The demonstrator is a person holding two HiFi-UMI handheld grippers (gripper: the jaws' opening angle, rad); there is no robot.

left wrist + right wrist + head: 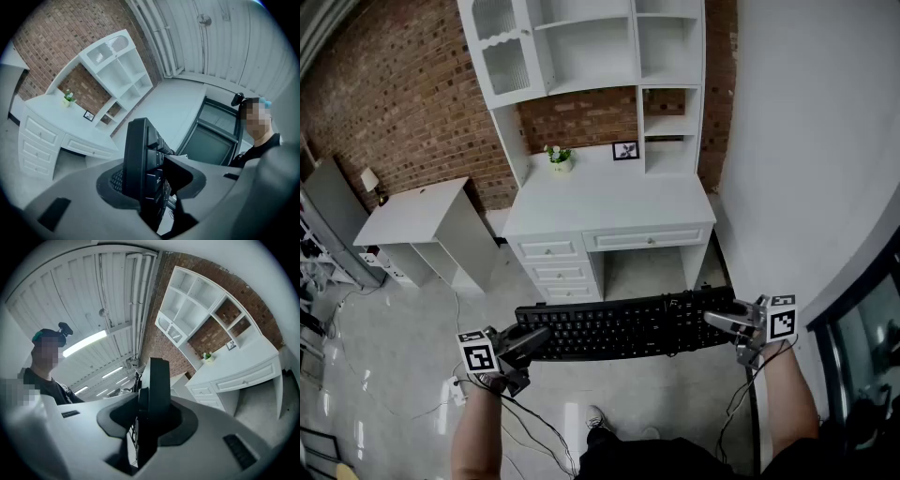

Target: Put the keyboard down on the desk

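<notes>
**Keyboard held aloft at both ends, tabletop well ahead**

The left hand-held gripper is seen clamped on the left end of the keyboard. In the left gripper view the black edge is pinched firmly between the two jaws. The right hand-held gripper is clenched on the opposite end, and in its own view the slab is squeezed the same way.

The keyboard is carried in the air, keys up, above the floor. Nothing is resting beneath it. Its long axis is stretched left to right between the two grips, roughly in line with the front edge of the tabletop. The right end is held a touch further forward, so the right hand is judged slightly nearer.

The tabletop is found straight ahead and well apart from the keyboard, past the drawers. Its white middle is seen bare. Only a small potted plant and a picture frame are set at the back, by the brick wall.

The keyboard is not lying on the tabletop now. What is called for, it is judged, is for the keyboard to be carried forward and lowered flat. Its length should be kept along the front edge and both ends gripped until the weight is taken.
</notes>
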